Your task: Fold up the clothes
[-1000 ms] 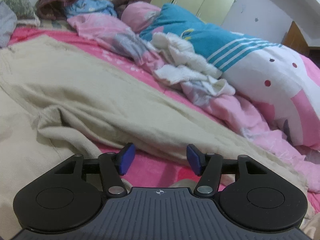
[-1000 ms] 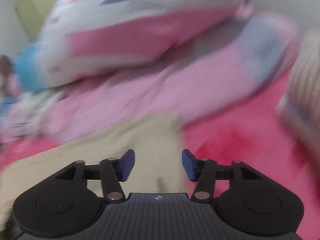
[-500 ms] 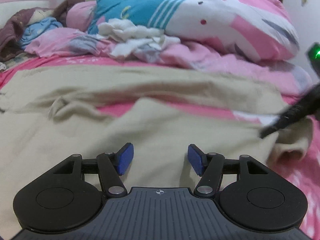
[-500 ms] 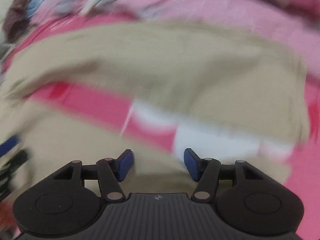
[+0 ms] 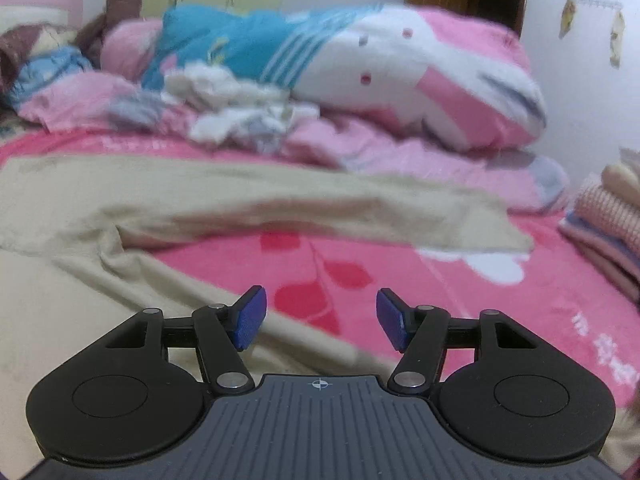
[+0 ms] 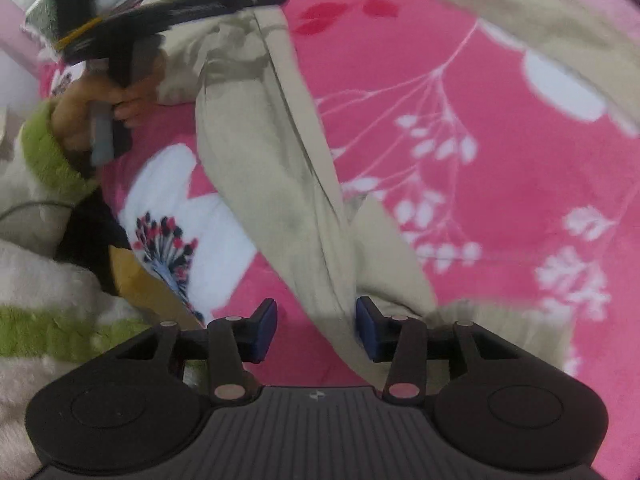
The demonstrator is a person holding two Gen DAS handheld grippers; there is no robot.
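Right gripper [image 6: 316, 330]: black two-finger hand-held tool with blue pads, jaws parted to a middling gap, nothing clamped; a twisted fold of cloth runs up through the gap, nearer the right pad. Whether the pad touches the cloth cannot be told.

Left gripper [image 5: 318, 318]: same make, jaws spread wide and holding nothing, hovering over the bedding.

Task's thing: pale beige cotton trousers [image 6: 280, 184], lying spread on the pink floral fleece blanket [image 6: 500, 200].

Long axis from right gripper: the near leg runs from between its fingers forward and up-left, toward the other tool.

From left gripper: the far leg [image 5: 280, 204] lies crosswise ahead, stretching left to right; the near leg slants from ahead-left down under the left finger.

Nearer hand: the right, judging by the cloth already between its jaws; the left has only blanket directly ahead.

Beyond: a heaped pink, white and teal quilt [image 5: 400, 80] behind the trousers; a stack of folded cloth [image 5: 604, 216] far right.
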